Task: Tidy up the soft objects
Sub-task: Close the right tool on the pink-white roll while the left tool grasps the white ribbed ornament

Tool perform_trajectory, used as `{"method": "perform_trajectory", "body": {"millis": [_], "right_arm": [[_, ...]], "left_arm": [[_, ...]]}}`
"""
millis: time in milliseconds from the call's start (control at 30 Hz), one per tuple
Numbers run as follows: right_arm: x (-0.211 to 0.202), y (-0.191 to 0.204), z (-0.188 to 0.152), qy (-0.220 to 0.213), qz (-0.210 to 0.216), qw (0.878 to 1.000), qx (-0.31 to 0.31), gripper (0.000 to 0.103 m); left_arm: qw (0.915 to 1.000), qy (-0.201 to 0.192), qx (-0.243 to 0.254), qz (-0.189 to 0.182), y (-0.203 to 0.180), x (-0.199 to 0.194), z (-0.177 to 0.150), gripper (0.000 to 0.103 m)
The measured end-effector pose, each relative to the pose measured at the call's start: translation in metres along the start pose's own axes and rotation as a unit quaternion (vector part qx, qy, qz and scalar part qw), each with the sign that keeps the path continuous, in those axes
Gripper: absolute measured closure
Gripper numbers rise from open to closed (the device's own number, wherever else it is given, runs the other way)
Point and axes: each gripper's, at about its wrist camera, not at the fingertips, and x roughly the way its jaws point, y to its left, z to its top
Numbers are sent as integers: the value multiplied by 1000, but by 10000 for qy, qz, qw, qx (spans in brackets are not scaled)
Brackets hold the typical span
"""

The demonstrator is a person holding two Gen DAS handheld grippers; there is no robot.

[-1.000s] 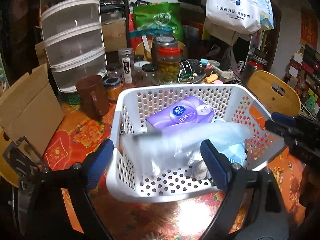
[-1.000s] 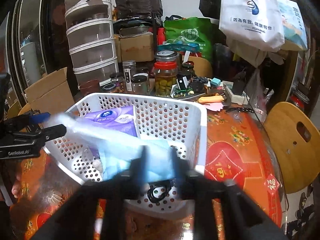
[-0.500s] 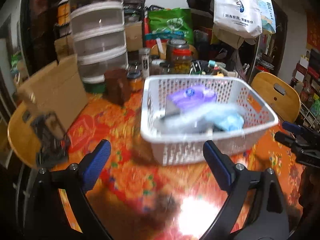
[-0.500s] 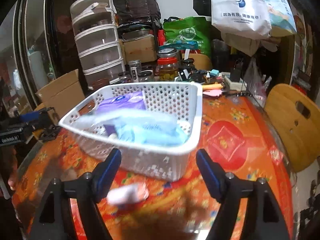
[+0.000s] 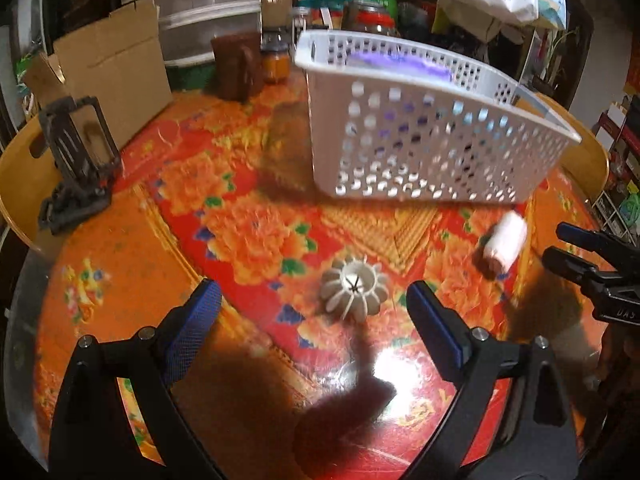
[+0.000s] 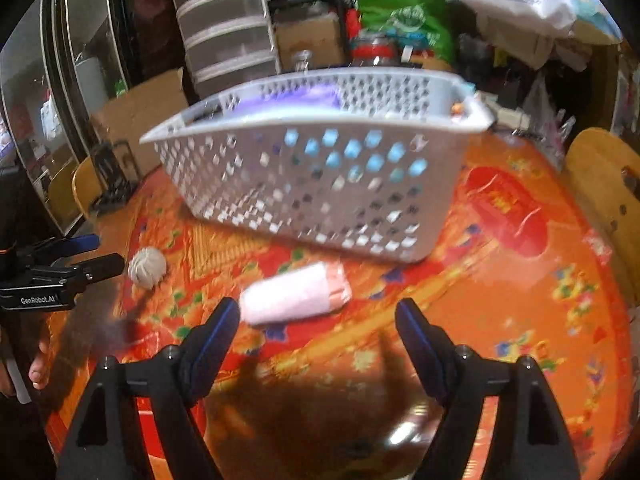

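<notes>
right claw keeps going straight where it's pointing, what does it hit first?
Most likely the pink roll, lying on the tablecloth just ahead of the open right claw, slightly left of centre. The basket sits behind it. Depth is uncertain.

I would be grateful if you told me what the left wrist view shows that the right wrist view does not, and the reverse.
Only the left wrist view shows the brown mug and the orange-lidded jar behind the basket. Only the right wrist view shows the red patch on the tablecloth and blue items through the basket's holes. Both show the white basket, the ribbed white ball, the pink roll, and both tongs, left and right, open and empty.
</notes>
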Motion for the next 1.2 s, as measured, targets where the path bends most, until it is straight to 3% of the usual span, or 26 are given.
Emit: {"method": "perform_trajectory", "body": {"millis": [333,567,1200], "right_arm": [[33,12,-9,497,-3,9986,-200,23],[46,19,1,546,-141,9978,-344,22],[60,39,10,619,-652,9949,-464,25]], "left_arm": [[9992,374,138,-42,-15,31,-2,10],[9987,451,175,-148,-16,37,-3,10],[9984,544,127,95,-22,53,5,11]]}}
